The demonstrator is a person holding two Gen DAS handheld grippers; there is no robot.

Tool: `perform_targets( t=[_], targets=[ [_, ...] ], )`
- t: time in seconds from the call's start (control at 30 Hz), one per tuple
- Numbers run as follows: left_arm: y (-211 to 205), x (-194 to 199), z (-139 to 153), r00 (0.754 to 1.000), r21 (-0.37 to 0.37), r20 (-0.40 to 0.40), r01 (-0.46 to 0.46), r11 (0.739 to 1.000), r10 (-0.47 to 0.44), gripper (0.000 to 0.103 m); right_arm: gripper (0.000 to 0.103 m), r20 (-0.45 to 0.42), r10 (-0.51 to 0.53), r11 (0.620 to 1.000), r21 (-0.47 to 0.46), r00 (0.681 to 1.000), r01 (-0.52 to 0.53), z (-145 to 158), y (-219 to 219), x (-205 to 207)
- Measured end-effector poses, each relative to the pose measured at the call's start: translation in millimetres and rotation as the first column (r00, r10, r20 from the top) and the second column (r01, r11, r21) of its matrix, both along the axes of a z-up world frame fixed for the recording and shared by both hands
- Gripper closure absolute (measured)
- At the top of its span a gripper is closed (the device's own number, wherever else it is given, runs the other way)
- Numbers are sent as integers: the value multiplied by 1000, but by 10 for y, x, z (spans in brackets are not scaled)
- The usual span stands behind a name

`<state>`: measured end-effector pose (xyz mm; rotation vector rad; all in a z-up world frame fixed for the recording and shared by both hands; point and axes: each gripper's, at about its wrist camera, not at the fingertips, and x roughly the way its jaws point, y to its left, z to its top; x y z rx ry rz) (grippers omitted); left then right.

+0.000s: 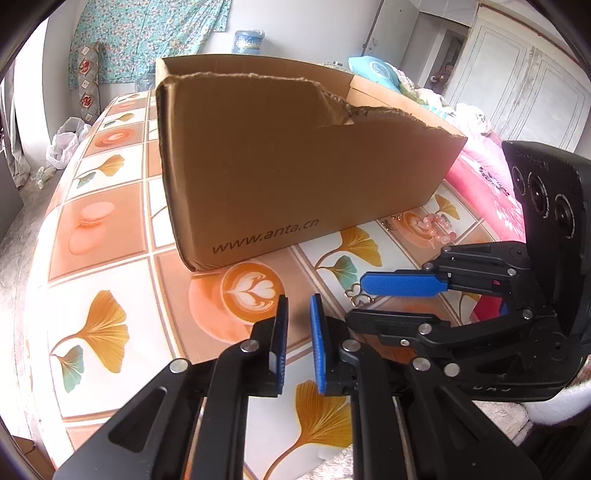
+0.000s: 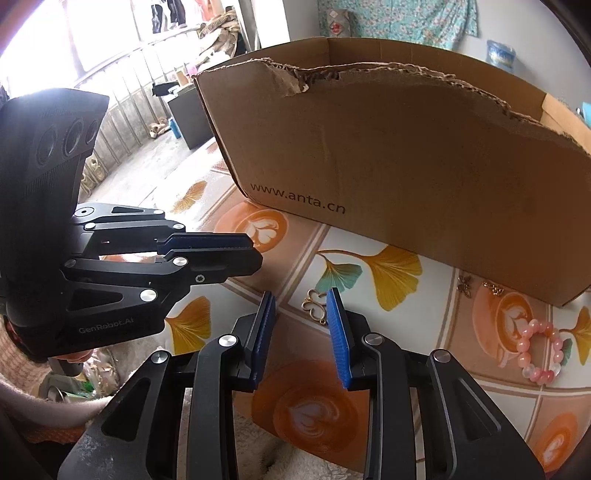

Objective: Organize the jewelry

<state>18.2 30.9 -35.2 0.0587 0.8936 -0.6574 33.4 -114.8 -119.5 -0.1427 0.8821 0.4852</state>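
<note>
Brown corrugated cardboard made up the big open box [image 1: 295, 166] that stood on the table, its near wall torn ragged along the top and printed "www.anta.cn" in dark letters low at one end. The same lettering read clearly in the right wrist view, and "GenRobot.AI" showed faintly on the black body of the left gripper [image 2: 255, 254] seen there from the side.

The table [image 1: 110, 266] wore a glossy cloth patterned with orange latte-art cups, macarons and golden ginkgo leaves in squares. On it, in front of the box, lay a small gold openwork clover-shaped charm [image 2: 315, 302], just ahead of the right gripper [image 2: 301, 299] and between the lines of its blue-padded fingers without touching either. Farther toward the box's far corner lay a bracelet of pink round beads [image 2: 539, 350], and near the foot of the box a small bronze butterfly charm [image 2: 464, 285] beside another small gold piece [image 2: 495, 288] too small to make out.

The left gripper's jaws stood a narrow gap apart with nothing between them. The right gripper's jaws were spread wider, also holding nothing. In the left wrist view the right gripper [image 1: 364, 286] reached in from the side, its blue pad partly covering the clover charm.

Behind the box hung a teal floral cloth [image 1: 147, 33] on the wall, with a blue water jug [image 1: 248, 41] nearby and pink bedding [image 1: 480, 177] to one side.
</note>
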Motion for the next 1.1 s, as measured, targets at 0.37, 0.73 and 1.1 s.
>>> perform_targets(
  t=[0.37, 0.73, 1.1],
  targets=[
    [70, -4, 11, 1000, -21, 10, -17, 1000, 17, 92, 93, 55, -18, 994, -107, 998, 24, -50, 144, 37],
    [71, -10, 16, 1000, -26, 21, -17, 1000, 18, 92, 102, 42, -14, 997, -79, 999, 17, 6, 29, -26],
    [-82, -45, -22, 998, 45, 58, -19, 999, 16, 92, 101, 20, -11, 994, -112, 1000, 13, -17, -128, -36]
  ],
)
